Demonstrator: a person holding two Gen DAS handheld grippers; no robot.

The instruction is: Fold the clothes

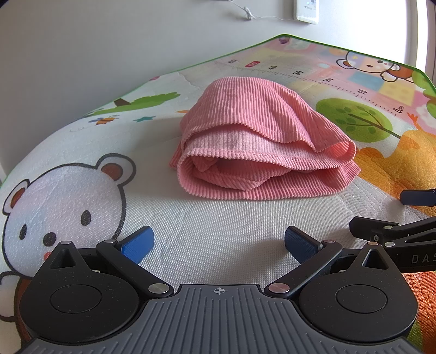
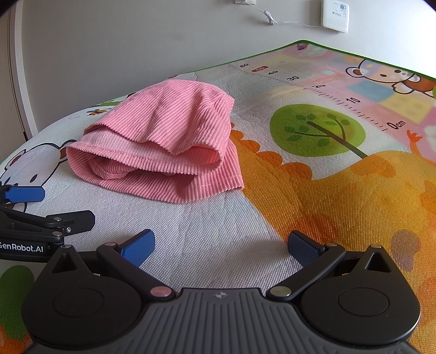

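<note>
A pink ribbed garment (image 1: pixel 259 136) lies folded in a loose bundle on the cartoon play mat (image 1: pixel 207 231), its open layered edge facing me. The same pink garment (image 2: pixel 163 147) sits left of centre in the right wrist view. My left gripper (image 1: pixel 218 245) is open and empty, a short way in front of the garment and not touching it. My right gripper (image 2: pixel 220 247) is also open and empty, in front of the garment and to its right. Each gripper shows at the edge of the other's view.
The play mat (image 2: pixel 327 190) carries a bear picture (image 1: pixel 68 201), a green tree (image 2: pixel 316 130) and a printed ruler. A grey wall rises behind it, with a white box (image 2: pixel 335 16) and a cable on it. The mat's green edge runs along the back.
</note>
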